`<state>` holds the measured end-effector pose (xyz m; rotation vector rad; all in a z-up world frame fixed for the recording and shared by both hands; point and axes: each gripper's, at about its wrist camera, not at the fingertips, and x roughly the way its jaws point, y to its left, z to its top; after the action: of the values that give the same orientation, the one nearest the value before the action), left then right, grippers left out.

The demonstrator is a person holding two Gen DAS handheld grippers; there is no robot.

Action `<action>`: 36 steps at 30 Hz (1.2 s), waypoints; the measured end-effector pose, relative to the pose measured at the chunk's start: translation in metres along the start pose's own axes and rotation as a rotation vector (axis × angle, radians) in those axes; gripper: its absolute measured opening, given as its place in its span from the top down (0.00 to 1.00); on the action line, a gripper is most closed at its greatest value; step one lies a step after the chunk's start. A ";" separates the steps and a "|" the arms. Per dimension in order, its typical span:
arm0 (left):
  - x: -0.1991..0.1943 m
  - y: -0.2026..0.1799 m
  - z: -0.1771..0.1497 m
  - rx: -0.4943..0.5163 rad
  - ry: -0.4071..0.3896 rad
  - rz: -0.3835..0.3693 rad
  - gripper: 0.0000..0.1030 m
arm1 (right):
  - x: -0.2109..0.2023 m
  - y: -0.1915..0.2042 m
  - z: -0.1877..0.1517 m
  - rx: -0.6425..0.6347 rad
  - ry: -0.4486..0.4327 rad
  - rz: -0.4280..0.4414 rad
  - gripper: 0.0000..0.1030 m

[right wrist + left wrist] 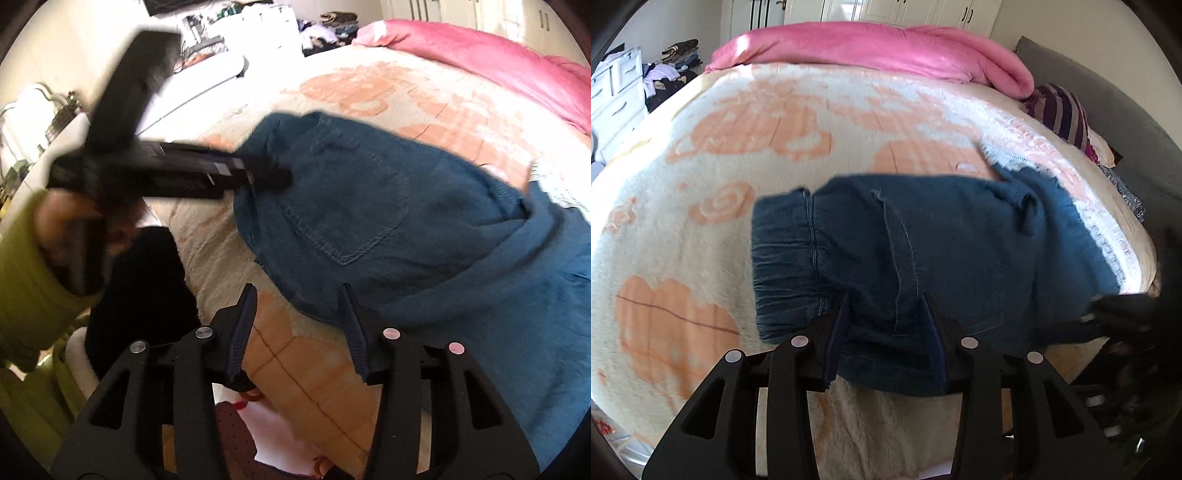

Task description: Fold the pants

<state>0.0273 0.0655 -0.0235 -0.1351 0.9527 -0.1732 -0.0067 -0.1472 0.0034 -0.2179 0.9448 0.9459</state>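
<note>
While pants (960, 240) lie near blanket (701, 221) edge | left gripper (886, 299) jaws clamp them (bunched) | right gripper (299, 291) jaws apart, empty

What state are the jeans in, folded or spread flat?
Folded, loosely. The jeans lie doubled into a short bundle on the blanket, waistband at one end, layers overlapping.

Wide bare blanket (701, 177) lies open left of and beyond the jeans (923, 251), clear up to the pink duvet (879, 48) across the far end, while the striped pillow (1060, 114) and grey headboard (1126, 122) close off the right side.
</note>
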 end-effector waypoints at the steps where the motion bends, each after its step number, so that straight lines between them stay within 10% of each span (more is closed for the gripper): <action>1: 0.002 0.001 0.000 0.000 -0.003 0.000 0.63 | -0.006 -0.002 0.001 0.011 -0.018 -0.006 0.61; 12: 0.012 -0.002 -0.001 0.019 -0.010 0.012 0.63 | 0.037 -0.033 0.008 0.160 0.087 -0.087 0.57; 36: -0.039 -0.061 0.029 0.088 -0.113 -0.078 0.45 | -0.080 -0.122 0.004 0.325 -0.164 -0.280 0.36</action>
<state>0.0232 0.0152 0.0357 -0.1004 0.8265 -0.2761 0.0707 -0.2651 0.0395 0.0052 0.8752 0.5346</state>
